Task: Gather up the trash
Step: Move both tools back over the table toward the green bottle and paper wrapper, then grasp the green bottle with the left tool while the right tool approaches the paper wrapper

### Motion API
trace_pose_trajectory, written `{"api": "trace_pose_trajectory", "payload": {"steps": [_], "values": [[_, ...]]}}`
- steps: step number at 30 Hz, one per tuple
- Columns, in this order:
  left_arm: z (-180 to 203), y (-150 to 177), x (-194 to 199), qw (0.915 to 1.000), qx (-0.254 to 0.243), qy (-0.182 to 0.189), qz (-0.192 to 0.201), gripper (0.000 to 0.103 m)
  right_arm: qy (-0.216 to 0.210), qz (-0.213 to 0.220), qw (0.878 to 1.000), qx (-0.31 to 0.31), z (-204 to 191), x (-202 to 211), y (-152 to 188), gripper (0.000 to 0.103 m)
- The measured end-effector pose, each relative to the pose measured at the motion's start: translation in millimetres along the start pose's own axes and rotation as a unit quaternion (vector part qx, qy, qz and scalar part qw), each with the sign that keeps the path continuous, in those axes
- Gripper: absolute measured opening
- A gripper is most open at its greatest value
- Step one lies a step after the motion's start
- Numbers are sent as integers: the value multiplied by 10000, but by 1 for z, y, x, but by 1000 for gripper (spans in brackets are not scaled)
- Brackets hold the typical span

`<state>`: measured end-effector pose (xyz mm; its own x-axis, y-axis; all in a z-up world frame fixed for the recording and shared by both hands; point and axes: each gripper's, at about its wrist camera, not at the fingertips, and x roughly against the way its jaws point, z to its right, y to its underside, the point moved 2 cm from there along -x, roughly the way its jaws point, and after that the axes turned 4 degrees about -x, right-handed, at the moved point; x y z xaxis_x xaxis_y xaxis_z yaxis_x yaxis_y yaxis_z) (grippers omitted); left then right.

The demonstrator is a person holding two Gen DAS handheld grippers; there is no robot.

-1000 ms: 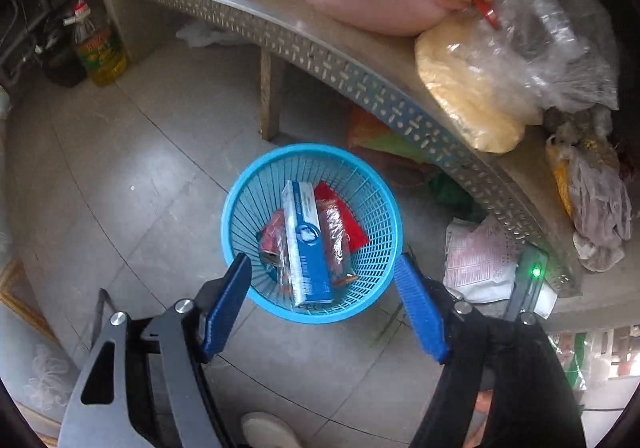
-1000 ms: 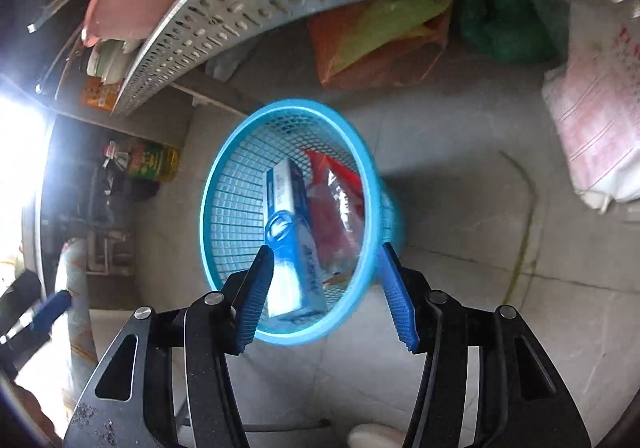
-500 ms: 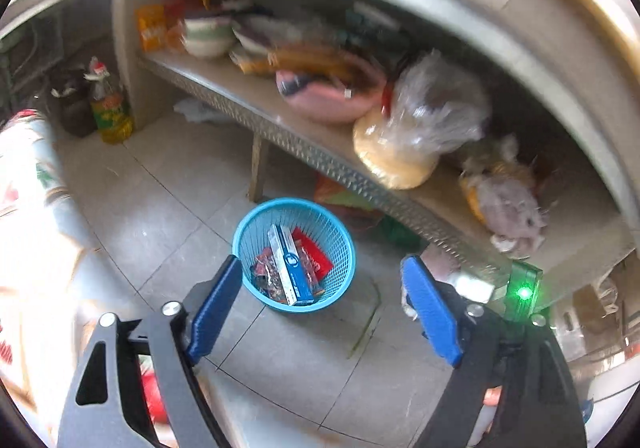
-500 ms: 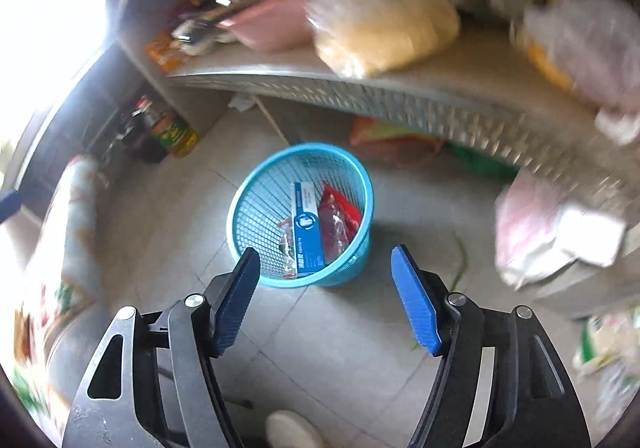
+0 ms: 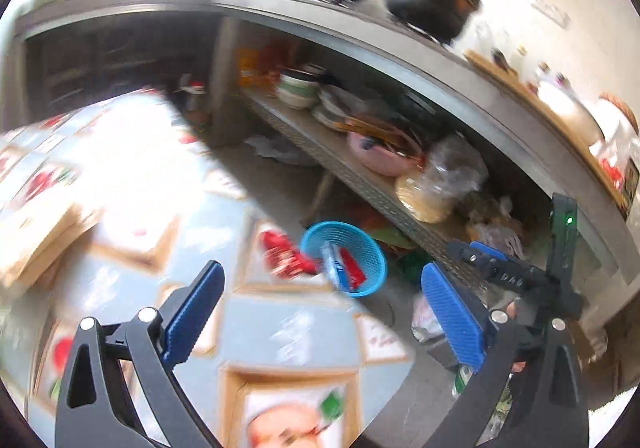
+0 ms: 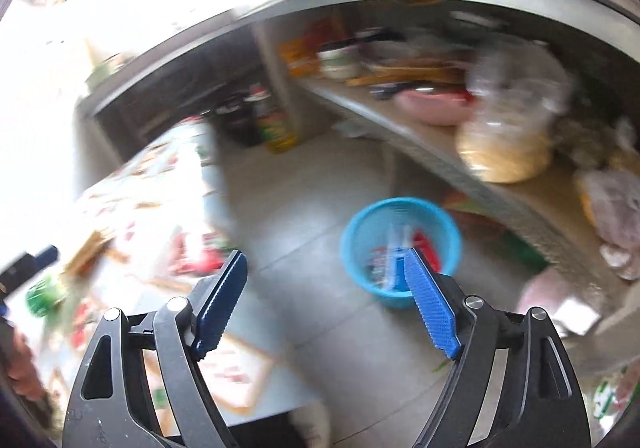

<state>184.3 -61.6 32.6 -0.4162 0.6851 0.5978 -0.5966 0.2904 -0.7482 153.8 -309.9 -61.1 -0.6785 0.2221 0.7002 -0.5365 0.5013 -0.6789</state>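
While blur hides any lettering, I see the blue basket (image 5: pixel 344 256) ahead of my left gripper (image 5: pixel 320 322), mouth tilted toward me; both the left gripper and the right gripper (image 6: pixel 326 306) are empty, jaws opening

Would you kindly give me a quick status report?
Left gripper, right gripper empty, jaws opening. Blue basket on floor, holding trash. Nothing blocking it.

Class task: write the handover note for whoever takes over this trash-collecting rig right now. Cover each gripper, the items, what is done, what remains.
Left gripper: empty, jaws opening, over the patterned table.
Right gripper: empty, jaws opening.
Blue basket: on the floor beside the lower shelf.
Done: a blue-and-white box and red wrappers lie in the basket.
Left: a red wrapper and something green lie on the table; both are blurred, so check them.
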Motion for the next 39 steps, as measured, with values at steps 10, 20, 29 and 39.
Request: {"api": "trace_pose_trajectory", "payload": {"steps": [10,20,29,39], "values": [[-92,83,96,9851,889,-1359,572,97,-1372,-1006,9822,793,-135,-34,23,77],[-162,110,147,9578,1635,-2077,1128,97,-2320,-1866,9483,1100,-238,-53,45,77],[-231,63,154,9317,1999,-2814,1132,96,-2819,-2701,9203,265,-294,-121,25,73],[-336,30,110,9161,2078,-3429,54,81,-2784,-3431,8948,-632,-330,-200,21,63]]}}
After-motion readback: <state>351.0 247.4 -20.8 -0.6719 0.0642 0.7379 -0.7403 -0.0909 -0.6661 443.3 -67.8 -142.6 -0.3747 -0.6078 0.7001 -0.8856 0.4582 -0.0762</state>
